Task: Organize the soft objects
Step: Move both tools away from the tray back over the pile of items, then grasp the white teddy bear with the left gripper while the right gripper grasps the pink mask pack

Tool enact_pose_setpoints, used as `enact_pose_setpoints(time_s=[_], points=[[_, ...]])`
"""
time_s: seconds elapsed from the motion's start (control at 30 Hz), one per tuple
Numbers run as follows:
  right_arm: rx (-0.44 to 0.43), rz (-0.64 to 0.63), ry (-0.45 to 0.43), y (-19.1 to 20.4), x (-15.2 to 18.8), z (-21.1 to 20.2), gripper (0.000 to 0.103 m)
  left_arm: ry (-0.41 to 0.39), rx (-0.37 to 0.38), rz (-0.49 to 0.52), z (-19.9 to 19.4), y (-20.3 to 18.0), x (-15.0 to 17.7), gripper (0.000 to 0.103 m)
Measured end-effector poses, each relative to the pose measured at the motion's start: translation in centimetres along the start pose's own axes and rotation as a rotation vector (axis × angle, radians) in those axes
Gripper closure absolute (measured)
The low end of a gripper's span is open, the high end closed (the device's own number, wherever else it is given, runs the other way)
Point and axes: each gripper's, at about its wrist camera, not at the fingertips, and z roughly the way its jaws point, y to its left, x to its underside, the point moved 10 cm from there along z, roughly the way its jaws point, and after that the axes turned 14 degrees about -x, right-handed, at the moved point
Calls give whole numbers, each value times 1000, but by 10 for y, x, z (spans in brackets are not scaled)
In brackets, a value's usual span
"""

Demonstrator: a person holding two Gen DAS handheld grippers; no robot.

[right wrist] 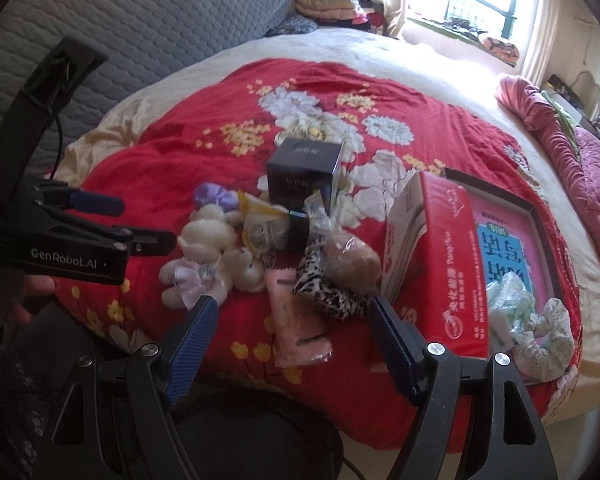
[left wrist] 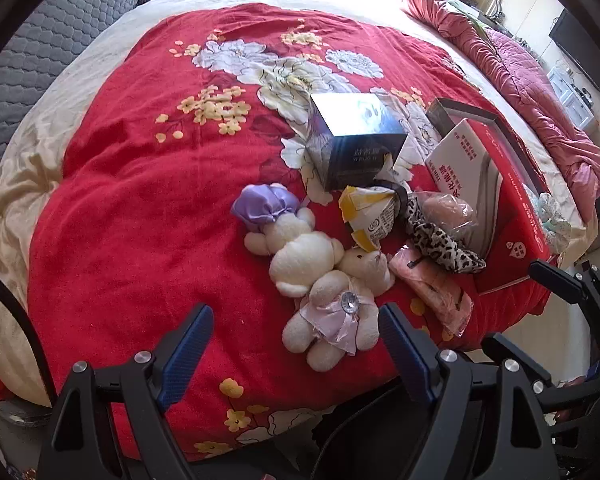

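Both tools released, nothing between jaws. Left gripper [left wrist: 296, 344] above plush bears [left wrist: 320, 276] near bed's [left wrist: 140, 208] front edge; right gripper [right wrist: 292, 332] above pink pouch [right wrist: 296, 320]. Best to straddle bear's body, clamp gently, avoid snagging ribbon.

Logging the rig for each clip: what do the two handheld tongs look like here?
Both tongs, left and right, have black angular frames with silver bolt heads and ribbed blue fingers. Seen from the right wrist, the left unit's black body reads "GenRobot.AI" in white, and a thin black cable runs from its upper mount.
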Motion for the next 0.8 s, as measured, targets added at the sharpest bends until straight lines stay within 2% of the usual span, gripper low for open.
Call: enact_pose_setpoints(time_s=[0.17,0.53,0.8], points=[[-8,11,76,-2,15,25,25,29,2,19,17,-5,8,19],[7,92,168,-26,24,51,25,104,25,24,59,-20,13,19],[39,98,234,-36,27,70,24,114,71,6,67,-22,12,19]])
